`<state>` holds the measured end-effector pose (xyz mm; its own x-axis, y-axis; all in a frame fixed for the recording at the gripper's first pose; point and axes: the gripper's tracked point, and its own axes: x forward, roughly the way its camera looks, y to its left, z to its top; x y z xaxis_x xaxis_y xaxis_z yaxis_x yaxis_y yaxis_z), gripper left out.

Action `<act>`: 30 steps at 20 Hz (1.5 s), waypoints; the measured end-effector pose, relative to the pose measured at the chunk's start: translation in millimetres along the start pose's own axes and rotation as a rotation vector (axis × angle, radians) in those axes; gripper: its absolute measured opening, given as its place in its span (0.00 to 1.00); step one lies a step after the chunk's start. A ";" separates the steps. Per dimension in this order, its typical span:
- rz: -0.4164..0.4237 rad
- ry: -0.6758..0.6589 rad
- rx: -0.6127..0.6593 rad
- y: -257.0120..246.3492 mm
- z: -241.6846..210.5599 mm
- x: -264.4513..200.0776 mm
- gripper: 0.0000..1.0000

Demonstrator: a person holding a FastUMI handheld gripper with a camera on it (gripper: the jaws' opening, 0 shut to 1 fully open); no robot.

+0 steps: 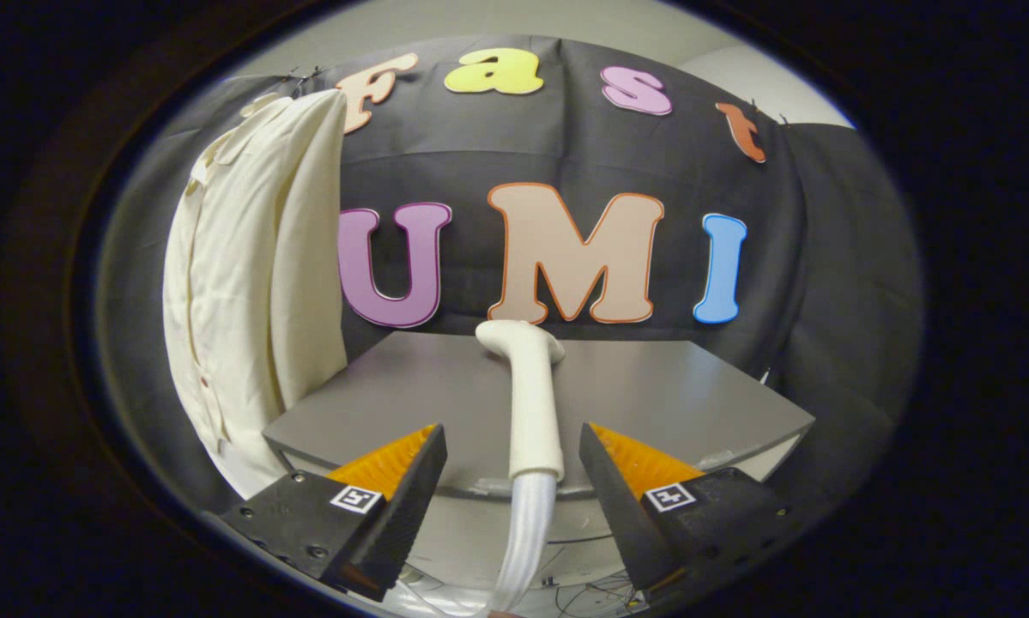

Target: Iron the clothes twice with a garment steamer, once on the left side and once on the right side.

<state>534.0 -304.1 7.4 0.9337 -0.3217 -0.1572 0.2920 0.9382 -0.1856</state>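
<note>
The gripper [512,442] is holding its fingers apart, with neither touching anything. The garment steamer [533,403] is lying between them on the grey worktop [686,395], its hose [527,536] trailing over the near edge and its head pointing away. A cream shirt [252,283] is hanging beyond the worktop's left corner.

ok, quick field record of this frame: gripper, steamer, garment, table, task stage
gripper: open, a finger on each side of the steamer handle, not pressing on it
steamer: white garment steamer lies on the table, head pointing away toward the booth wall, hose trailing off the near edge
garment: cream shirt hangs beyond the table's left corner
table: grey top
task stage: steamer not yet gripped
</note>
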 end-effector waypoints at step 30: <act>-0.069 0.005 0.136 126.8 58.8 -135.4 0.35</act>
<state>456.8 -134.1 62.2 0.9094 -0.3866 -0.1532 0.3814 0.9222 -0.0631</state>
